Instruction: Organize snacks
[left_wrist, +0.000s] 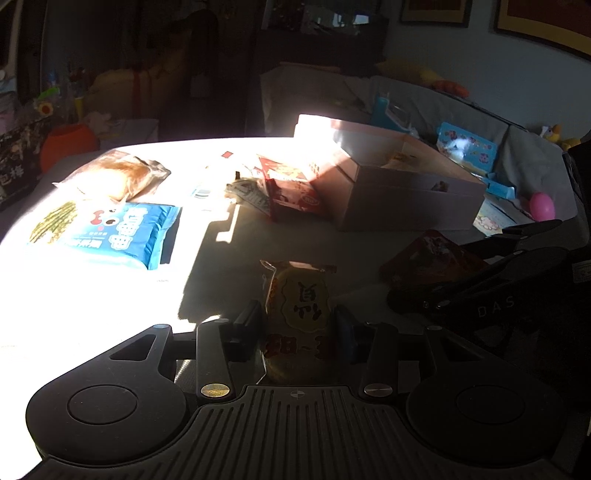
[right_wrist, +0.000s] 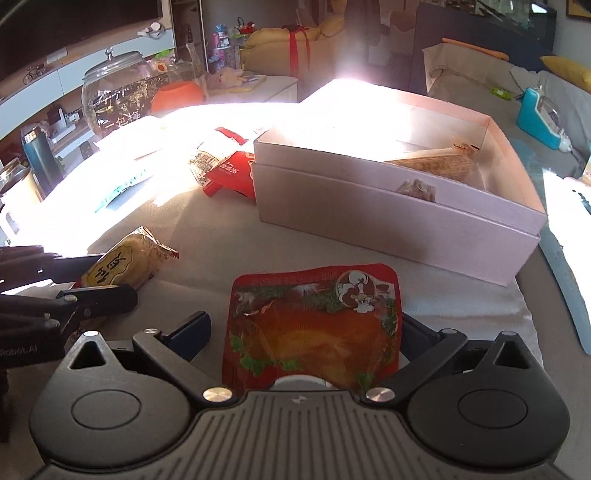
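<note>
My left gripper (left_wrist: 299, 317) is shut on a small yellow cake packet (left_wrist: 300, 306) low over the table; it also shows in the right wrist view (right_wrist: 123, 266). My right gripper (right_wrist: 304, 325) is open, its fingers on both sides of a flat red meat packet (right_wrist: 314, 325) lying on the cloth, also seen in the left wrist view (left_wrist: 432, 254). A pink open box (right_wrist: 399, 218) stands beyond, with a couple of snacks inside (right_wrist: 436, 164). The box also shows in the left wrist view (left_wrist: 406, 195).
A blue snack bag (left_wrist: 114, 232), a brown bread bag (left_wrist: 118, 177) and red packets (left_wrist: 291, 192) lie on the sunlit table. A glass jar (right_wrist: 118, 92) and a bottle (right_wrist: 38, 158) stand at the far left. Toys and a sofa lie behind the box.
</note>
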